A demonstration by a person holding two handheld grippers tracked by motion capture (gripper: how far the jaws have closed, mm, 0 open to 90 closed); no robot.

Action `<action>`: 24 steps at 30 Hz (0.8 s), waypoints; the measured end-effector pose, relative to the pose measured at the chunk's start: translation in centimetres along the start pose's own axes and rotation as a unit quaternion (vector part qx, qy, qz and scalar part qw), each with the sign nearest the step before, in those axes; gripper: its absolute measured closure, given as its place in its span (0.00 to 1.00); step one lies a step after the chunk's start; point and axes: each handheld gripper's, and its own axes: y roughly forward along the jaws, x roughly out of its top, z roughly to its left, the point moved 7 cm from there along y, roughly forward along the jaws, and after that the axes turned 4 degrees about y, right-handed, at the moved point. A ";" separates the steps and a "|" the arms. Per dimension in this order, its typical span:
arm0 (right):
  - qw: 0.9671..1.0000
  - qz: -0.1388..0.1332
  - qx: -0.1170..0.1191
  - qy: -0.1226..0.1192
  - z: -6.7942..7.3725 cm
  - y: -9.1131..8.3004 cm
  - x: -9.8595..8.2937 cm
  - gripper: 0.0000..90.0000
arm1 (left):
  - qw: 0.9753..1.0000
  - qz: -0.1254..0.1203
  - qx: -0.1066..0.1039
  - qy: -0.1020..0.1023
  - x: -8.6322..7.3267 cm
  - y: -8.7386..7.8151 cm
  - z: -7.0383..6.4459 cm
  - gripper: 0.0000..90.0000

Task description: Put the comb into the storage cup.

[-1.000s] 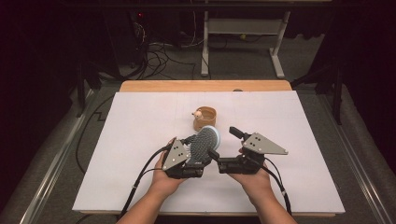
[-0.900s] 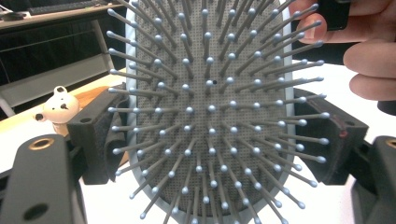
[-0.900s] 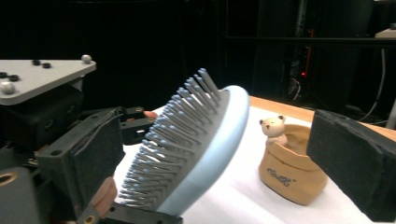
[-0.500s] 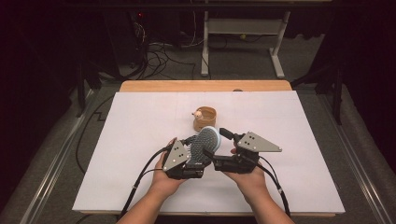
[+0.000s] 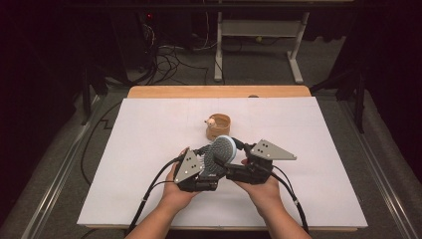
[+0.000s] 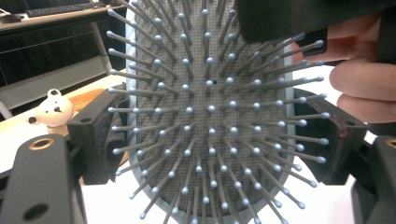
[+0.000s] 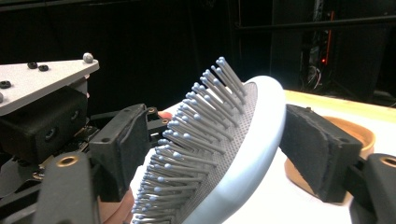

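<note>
Pale blue and bristled, the brush [image 5: 222, 151] is held above the white sheet [image 5: 124, 149], just in front of the wooden cup [image 5: 219, 126] with its small bear charm [image 6: 53, 111]. A second ago the right gripper [image 5: 239, 149] stood off to the side with a gap to the brush; it has since swung in, and its jaws now bracket the brush head, one pad at the smooth back, the other by the bristle tips, seemingly not yet pinched tight. The left gripper [image 5: 209, 154] has its jaws closed on the edges of the brush head, bristles facing its camera. I judge this a handover in progress: once the right closes, the left could let go.
</note>
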 end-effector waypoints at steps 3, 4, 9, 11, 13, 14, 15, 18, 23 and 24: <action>1.000 0.003 0.000 0.003 0.0 0.2 -0.1 0.32 | 1.000 0.000 -0.001 0.002 0.0 0.0 0.0 0.23; 1.000 0.004 0.000 0.003 0.0 0.2 -0.2 0.33 | 1.000 0.001 0.000 0.000 -0.1 0.0 0.0 0.23; 1.000 0.007 0.004 0.017 -0.1 0.3 -0.2 0.36 | 1.000 0.001 -0.001 0.004 -0.1 0.0 -0.1 0.23; 1.000 0.009 0.006 0.026 -0.1 0.4 -0.2 0.36 | 1.000 0.002 -0.001 0.006 -0.2 0.0 -0.1 0.23; 0.999 0.009 0.006 0.032 -0.2 0.4 -0.2 0.38 | 1.000 0.002 0.000 0.003 -0.3 0.0 -0.1 0.23; 0.999 0.009 0.006 0.034 -0.2 0.4 -0.2 0.38 | 1.000 0.002 0.000 0.004 -0.3 0.0 -0.1 0.23; 0.999 0.009 0.006 0.038 -0.3 0.4 -0.2 0.39 | 1.000 0.002 0.001 0.003 -0.3 0.0 -0.1 0.23; 0.999 0.009 0.007 0.042 -0.3 0.3 -0.2 0.40 | 1.000 0.002 0.002 0.002 -0.3 0.0 -0.1 0.23; 0.999 0.010 0.005 0.043 -0.3 0.2 -0.1 0.45 | 1.000 0.002 0.002 0.003 -0.3 0.1 -0.1 0.23; 0.999 0.012 0.006 0.047 -0.3 0.1 -0.1 0.46 | 1.000 0.003 0.003 0.001 -0.3 0.0 -0.1 0.23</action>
